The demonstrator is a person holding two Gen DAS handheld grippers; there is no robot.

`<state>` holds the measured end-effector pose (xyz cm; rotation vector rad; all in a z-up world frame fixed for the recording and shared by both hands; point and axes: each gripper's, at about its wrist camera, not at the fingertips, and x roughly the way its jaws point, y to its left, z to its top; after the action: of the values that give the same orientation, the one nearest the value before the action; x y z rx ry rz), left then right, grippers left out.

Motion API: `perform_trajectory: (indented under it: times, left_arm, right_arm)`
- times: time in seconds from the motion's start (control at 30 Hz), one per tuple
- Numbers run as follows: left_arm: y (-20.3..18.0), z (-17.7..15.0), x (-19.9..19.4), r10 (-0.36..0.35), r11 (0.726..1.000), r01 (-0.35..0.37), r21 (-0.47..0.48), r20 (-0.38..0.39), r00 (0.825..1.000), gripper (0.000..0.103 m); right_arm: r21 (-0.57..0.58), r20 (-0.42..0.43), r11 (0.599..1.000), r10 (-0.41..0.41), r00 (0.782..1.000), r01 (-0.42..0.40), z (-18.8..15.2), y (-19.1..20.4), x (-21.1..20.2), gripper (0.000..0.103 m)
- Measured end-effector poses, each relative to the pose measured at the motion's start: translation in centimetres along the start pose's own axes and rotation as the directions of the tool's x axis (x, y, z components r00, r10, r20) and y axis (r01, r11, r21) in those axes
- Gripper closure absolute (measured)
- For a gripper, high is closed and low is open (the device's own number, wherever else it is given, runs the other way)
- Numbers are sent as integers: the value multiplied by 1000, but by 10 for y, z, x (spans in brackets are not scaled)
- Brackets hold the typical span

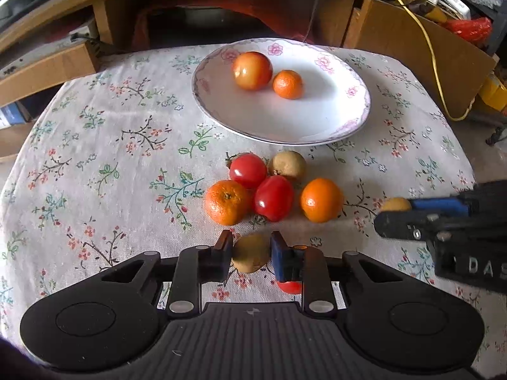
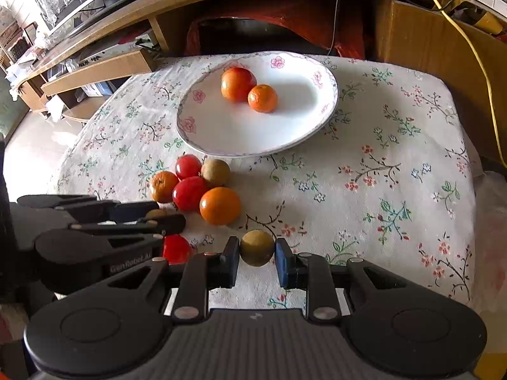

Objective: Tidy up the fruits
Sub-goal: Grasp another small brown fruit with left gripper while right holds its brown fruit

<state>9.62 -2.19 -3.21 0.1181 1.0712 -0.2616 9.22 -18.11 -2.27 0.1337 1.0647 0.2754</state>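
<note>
A white floral plate (image 1: 332, 117) (image 2: 304, 126) holds an apple (image 1: 252, 70) (image 2: 237, 84) and a small orange (image 1: 287, 84) (image 2: 262, 98). In front of it lies a cluster: two red tomatoes (image 1: 274, 198) (image 2: 189, 192), two oranges (image 1: 321, 200) (image 2: 220, 205) and a kiwi (image 1: 287, 165) (image 2: 215, 172). My left gripper (image 1: 251, 253) (image 2: 158, 218) is shut on a brown kiwi (image 1: 250, 253). My right gripper (image 2: 257, 248) (image 1: 394, 212) is shut on another brown kiwi (image 2: 257, 247) (image 1: 394, 204). A red tomato (image 1: 290, 286) (image 2: 176, 248) lies under the left gripper.
The table has a floral cloth (image 1: 111, 158) (image 2: 396, 174). Wooden furniture (image 1: 396, 38) and cardboard boxes (image 1: 47, 69) stand behind it. A yellow cable (image 1: 434, 63) hangs at the right. The two grippers sit side by side near the front edge.
</note>
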Motion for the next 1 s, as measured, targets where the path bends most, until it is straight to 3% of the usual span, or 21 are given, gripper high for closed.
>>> perform_trajectory:
  times: [1.0]
  left_arm:
    - [-5, 33, -21, -62, 998, 65, -24, 92, 994, 70]
  right_arm:
    - [29, 64, 999, 17, 998, -19, 30, -4, -6, 77]
